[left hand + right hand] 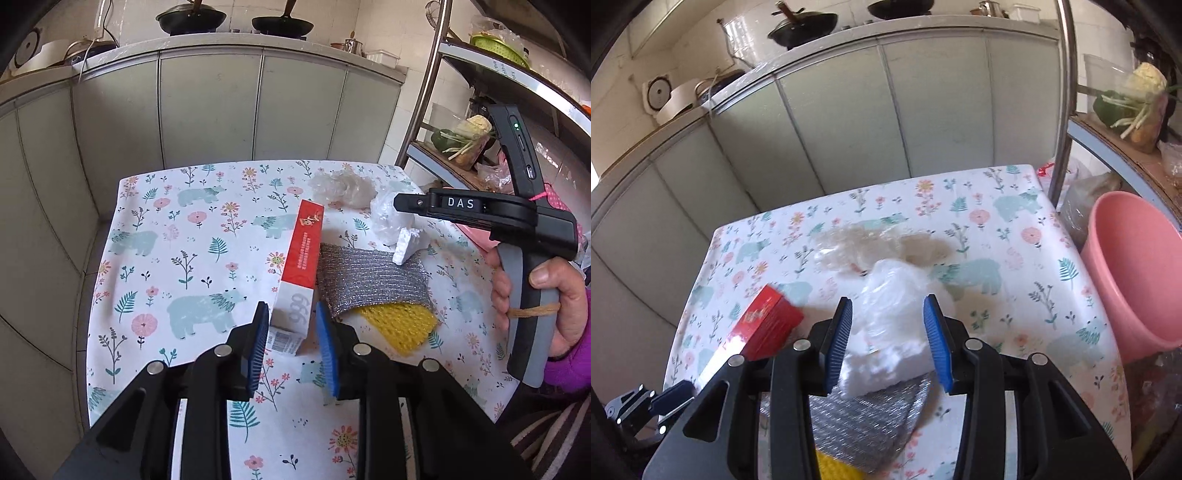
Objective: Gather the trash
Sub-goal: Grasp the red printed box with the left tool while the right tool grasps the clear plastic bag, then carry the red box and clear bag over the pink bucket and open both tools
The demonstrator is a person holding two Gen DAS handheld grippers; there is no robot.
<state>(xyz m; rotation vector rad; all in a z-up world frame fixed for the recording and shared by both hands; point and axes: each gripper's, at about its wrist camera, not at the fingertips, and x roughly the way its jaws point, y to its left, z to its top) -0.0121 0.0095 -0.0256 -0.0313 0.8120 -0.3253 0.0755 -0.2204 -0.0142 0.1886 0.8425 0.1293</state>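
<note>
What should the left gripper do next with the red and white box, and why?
Probably ease forward and close. The left gripper stands open, its blue pads either side of the near end of the red and white box without pressing it, so the box still lies loose on the floral tablecloth.

Counter (155,236) under floral bear-print cloth. On it: red-white carton (301,266), silver-yellow scouring pad (373,284), white foam chunk (406,245), crumpled clear plastic (341,186).
</note>
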